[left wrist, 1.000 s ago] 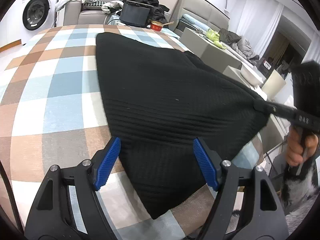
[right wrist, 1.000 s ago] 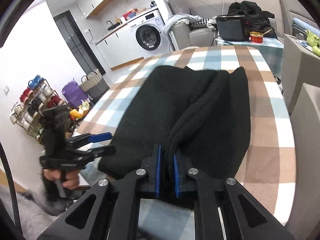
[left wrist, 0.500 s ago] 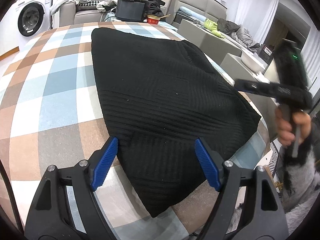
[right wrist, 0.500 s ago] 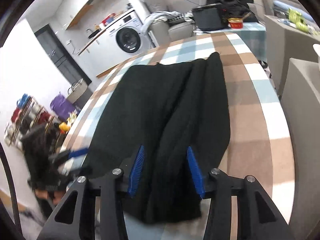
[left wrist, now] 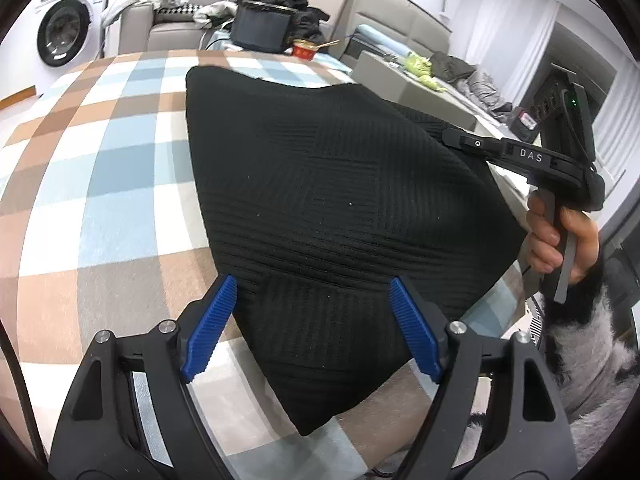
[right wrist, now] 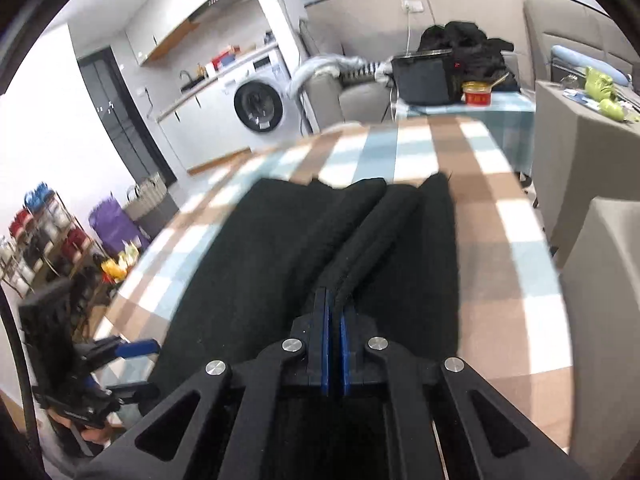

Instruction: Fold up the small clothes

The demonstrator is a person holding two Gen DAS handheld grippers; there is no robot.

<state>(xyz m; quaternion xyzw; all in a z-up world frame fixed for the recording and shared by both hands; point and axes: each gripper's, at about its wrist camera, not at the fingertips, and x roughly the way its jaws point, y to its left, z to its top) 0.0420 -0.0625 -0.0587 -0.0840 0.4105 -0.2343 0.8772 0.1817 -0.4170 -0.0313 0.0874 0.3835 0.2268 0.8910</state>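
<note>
**Right gripper bites a fresh pleat on the black knit**

While the checked table [left wrist: 100,184] carries nearly the whole scene, the black knit garment [left wrist: 320,200] lies across its middle, one corner hanging at the near edge. Big picture first: the cloth is flat on the left wrist side and ridged into long pleats on the right wrist side.

Now the change. A second ago the right gripper [right wrist: 334,344] was clamped on the cloth, half a second ago its jaws had sprung wide over the folds, and its jaws have just been closing again, blue pads pressed together on a raised pleat of the knit a little further along (a re-grip, by my reading). That suggests the hold was being improved before the edge gets carried over for a fold.

Over on the other side, the left gripper [left wrist: 312,328] hovers with its jaws spread wide, straddling the near corner of the garment, pads not pressing. It has barely shifted across the three looks. The fold itself is not yet made.
</note>
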